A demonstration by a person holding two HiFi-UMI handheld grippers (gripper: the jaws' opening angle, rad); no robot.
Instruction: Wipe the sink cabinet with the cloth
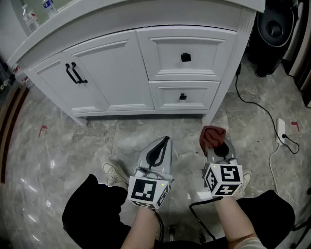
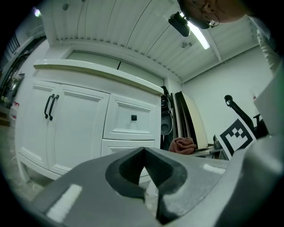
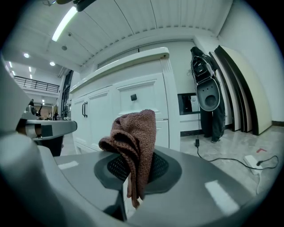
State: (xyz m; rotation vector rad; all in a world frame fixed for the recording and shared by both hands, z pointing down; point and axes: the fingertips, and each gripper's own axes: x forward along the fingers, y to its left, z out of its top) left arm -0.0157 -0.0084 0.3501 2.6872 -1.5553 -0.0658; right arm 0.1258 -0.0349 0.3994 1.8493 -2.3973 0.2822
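Observation:
The white sink cabinet (image 1: 136,68) stands ahead, with two doors on the left and two drawers with black knobs on the right; it also fills the left gripper view (image 2: 88,119) and shows in the right gripper view (image 3: 128,102). My right gripper (image 1: 215,141) is shut on a reddish-brown cloth (image 1: 212,135), which bunches up above the jaws (image 3: 133,142). The same cloth (image 2: 183,144) shows at the right of the left gripper view. My left gripper (image 1: 164,141) is shut and holds nothing. Both grippers hang over the floor, short of the cabinet.
A black cable (image 1: 252,102) runs over the marble floor to a white power strip (image 1: 281,131) at the right. A dark appliance (image 1: 274,29) stands right of the cabinet. Bottles (image 1: 39,12) sit on the counter. My shoes (image 1: 115,173) are below the grippers.

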